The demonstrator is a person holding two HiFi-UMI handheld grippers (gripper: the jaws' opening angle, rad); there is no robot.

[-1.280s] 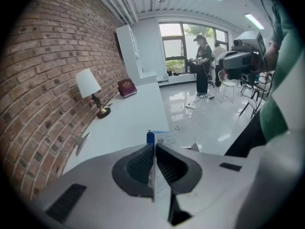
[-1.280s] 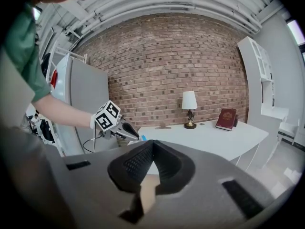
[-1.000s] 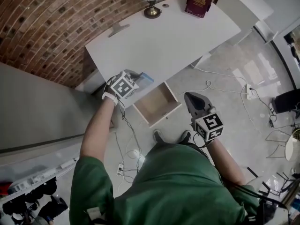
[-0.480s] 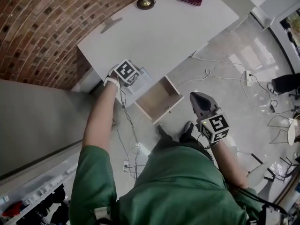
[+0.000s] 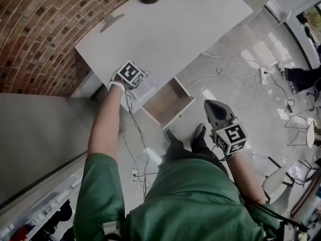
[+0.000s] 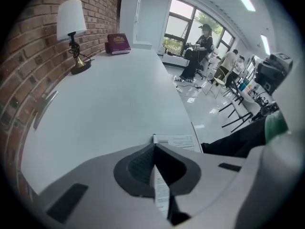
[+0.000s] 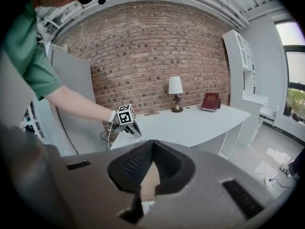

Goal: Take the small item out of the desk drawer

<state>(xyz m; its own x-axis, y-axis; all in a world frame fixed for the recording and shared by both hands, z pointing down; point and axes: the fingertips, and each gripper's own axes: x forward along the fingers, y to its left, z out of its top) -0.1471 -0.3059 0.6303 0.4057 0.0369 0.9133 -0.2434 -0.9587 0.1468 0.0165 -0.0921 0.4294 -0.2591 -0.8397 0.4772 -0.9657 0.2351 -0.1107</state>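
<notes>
The surface (image 5: 165, 29) is plain white against a red-brown brick wall (image 5: 35, 29) with pale mortar lines. The drawer (image 5: 168, 103) is light wood inside. The book (image 6: 117, 43) is maroon with a gold marking. The lamp (image 6: 70, 25) has a white shade and a brassy base. The left tongs (image 6: 153, 151) and right tongs (image 7: 151, 144) are grey with dark ribbed pads and black-and-white square markers. The packet (image 6: 177, 141) is white with fine black print. The shirt (image 5: 185, 200) is green.

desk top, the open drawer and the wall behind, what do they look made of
Desk top: smooth matte white with no grain showing, so likely painted or laminated board.
Drawer: the inside is pale tan and dull, probably bare wood or fibreboard.
Wall: rough red-brown brick, with pale mortar joints running between the courses.
</notes>
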